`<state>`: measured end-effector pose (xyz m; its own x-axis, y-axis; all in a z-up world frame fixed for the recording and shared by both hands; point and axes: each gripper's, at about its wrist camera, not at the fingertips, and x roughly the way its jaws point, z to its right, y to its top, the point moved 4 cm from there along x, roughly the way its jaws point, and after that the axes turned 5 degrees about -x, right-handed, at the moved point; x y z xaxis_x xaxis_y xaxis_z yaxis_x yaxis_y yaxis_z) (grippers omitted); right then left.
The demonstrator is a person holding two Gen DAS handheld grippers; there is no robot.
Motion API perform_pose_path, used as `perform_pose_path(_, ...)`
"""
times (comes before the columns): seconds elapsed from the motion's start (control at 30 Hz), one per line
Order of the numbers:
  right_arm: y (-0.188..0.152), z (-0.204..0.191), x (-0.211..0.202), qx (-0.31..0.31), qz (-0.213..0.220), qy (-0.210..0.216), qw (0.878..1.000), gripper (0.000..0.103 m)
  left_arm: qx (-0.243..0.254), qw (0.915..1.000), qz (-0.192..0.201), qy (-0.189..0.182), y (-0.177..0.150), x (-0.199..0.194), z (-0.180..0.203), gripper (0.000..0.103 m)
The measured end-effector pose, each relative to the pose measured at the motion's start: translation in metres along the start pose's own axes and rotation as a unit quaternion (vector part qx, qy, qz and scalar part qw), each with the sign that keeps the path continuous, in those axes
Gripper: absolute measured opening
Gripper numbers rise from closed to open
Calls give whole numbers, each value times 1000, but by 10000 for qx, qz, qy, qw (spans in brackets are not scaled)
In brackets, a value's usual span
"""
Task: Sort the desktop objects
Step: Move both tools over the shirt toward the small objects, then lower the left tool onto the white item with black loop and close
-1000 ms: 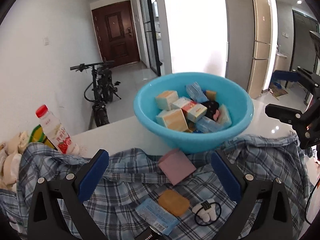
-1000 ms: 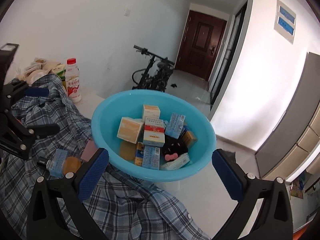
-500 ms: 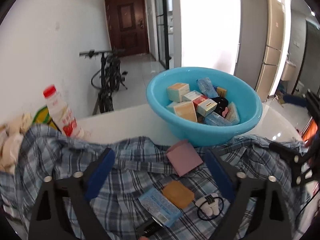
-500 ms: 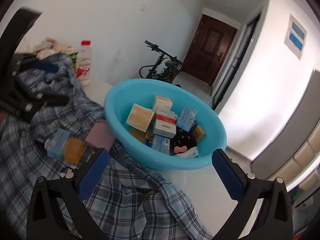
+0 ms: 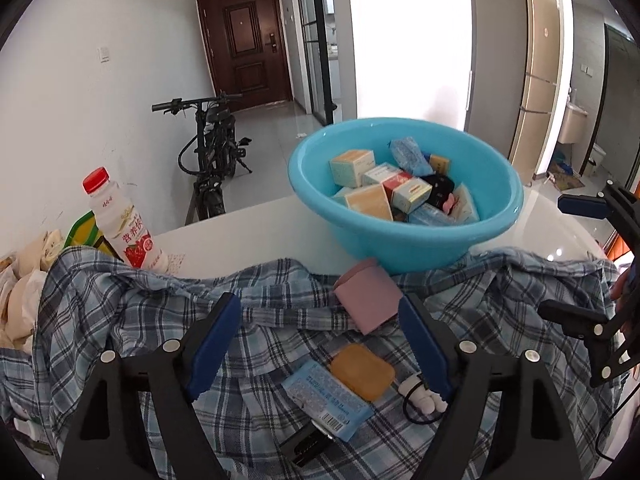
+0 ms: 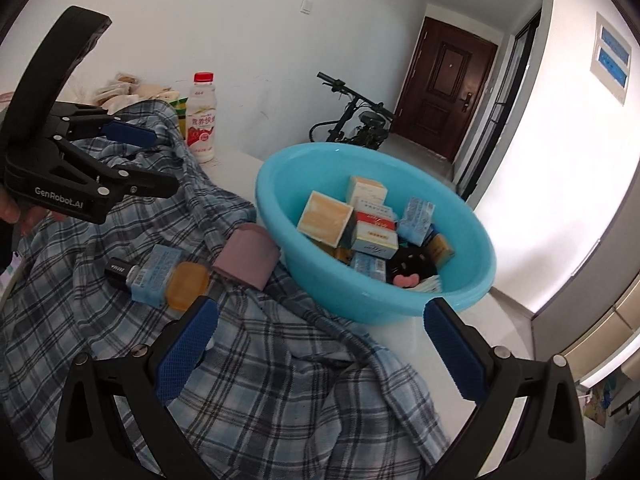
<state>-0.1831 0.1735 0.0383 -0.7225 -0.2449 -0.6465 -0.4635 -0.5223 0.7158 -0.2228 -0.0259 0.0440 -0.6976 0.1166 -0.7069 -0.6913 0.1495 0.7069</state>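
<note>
The loose things left to sort lie on the checked shirt (image 5: 160, 320) spread over the worktop (image 5: 248, 232): a pink pad (image 5: 368, 296), an amber soap bar (image 5: 362, 372) and a blue packet (image 5: 326, 398), all just beside the blue basin (image 5: 404, 240) already full of small boxes. I judge I am between picks. Next I must lower my left claw (image 5: 320, 344) over one piece and close. It hovers wide and empty above them. My right claw (image 6: 320, 344) hangs wide too, holding nothing, near the basin.

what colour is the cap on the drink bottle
Red, clearest in the left wrist view.
</note>
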Motion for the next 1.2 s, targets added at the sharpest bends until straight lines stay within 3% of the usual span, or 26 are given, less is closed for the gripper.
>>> perform_pose_path(0.2,-7,-10,5,-19,-71,239,9997,103,194,9993,-150,-296,-18,7,5,84)
perform_pose_path(0.37,-16,-16,13,36,-188,514,9985,103,191,9970,-560,-495,-41,20,8,86)
perform_pose_path(0.6,-25,-15,20,161,-308,569,9978,103,538,9946,-435,-776,-63,21,31,86)
perform_pose_path(0.8,-35,-12,19,191,-374,548,9976,103,963,9850,-946,-1070,-82,41,70,86)
perform_pose_path(0.97,-45,-3,17,291,-435,483,9975,103,762,9767,-1280,-1547,-86,60,87,86)
perform_pose_path(1.2,-59,10,15,404,-525,340,9972,103,612,9676,-1637,-1825,-91,79,97,86)
